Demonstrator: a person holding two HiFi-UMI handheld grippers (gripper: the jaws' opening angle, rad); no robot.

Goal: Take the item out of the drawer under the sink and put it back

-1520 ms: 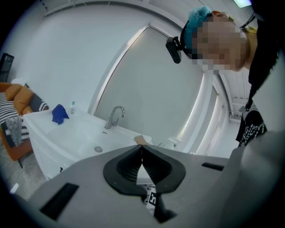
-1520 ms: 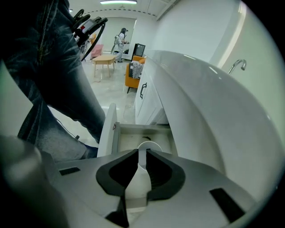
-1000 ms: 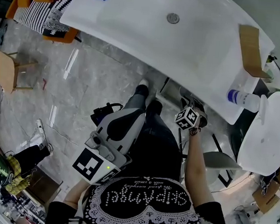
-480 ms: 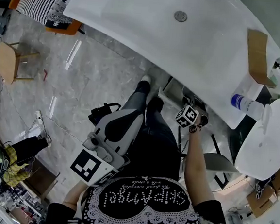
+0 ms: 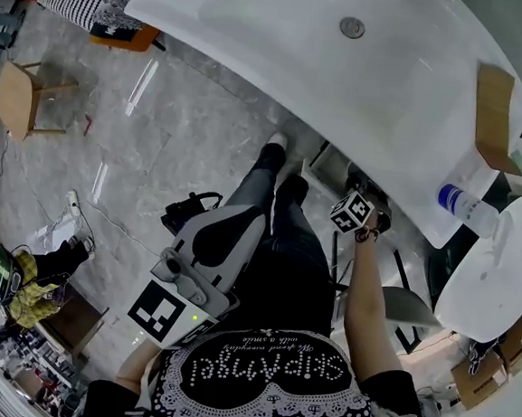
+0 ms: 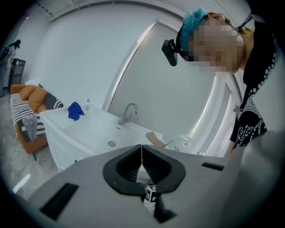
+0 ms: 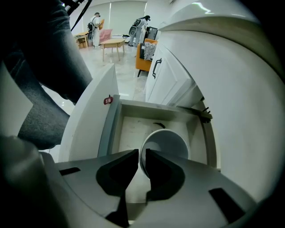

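- bright, even indoor light; pale glare streaks on the marble floor (image 5: pixel 130 101).
- heavy fisheye bending, with dark rounded corners in both gripper views.
- drawer (image 7: pixel 133 129) interior dimmer, shadowed; near foreground soft.

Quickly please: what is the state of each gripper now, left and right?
Left gripper: closed, empty.
Right gripper: closed on the rim of the white cup, over the open drawer.

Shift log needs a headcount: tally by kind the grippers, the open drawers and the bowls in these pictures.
Grippers: 2 (left gripper, right gripper)
Open drawer: 1
White bowl: 1
Total: 4
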